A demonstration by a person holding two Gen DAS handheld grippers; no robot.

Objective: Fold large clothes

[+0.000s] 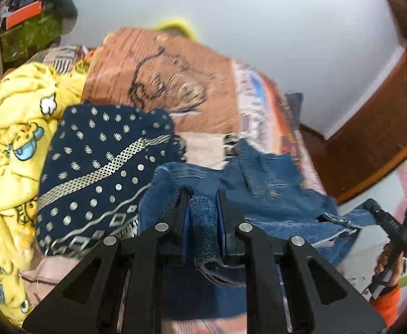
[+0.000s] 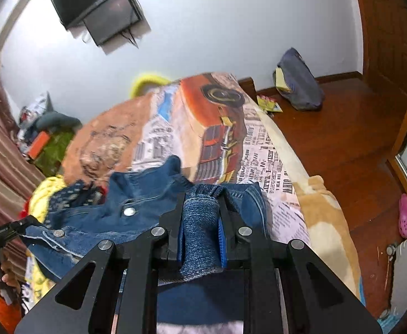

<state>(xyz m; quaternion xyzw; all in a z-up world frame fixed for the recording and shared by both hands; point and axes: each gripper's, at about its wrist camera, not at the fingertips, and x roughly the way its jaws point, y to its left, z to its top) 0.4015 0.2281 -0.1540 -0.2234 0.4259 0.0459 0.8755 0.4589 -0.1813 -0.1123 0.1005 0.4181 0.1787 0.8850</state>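
A blue denim jacket hangs stretched between my two grippers above the bed; it also shows in the right wrist view with metal buttons. My left gripper is shut on a fold of the denim. My right gripper is shut on another bunched fold of the same jacket. The right gripper shows at the far right of the left wrist view, holding the jacket's edge. The left gripper shows at the left edge of the right wrist view.
The bed has a newspaper-and-truck print blanket. A navy patterned garment and a yellow cartoon-print cloth lie piled at the left. A dark bag and a pink shoe are on the wooden floor.
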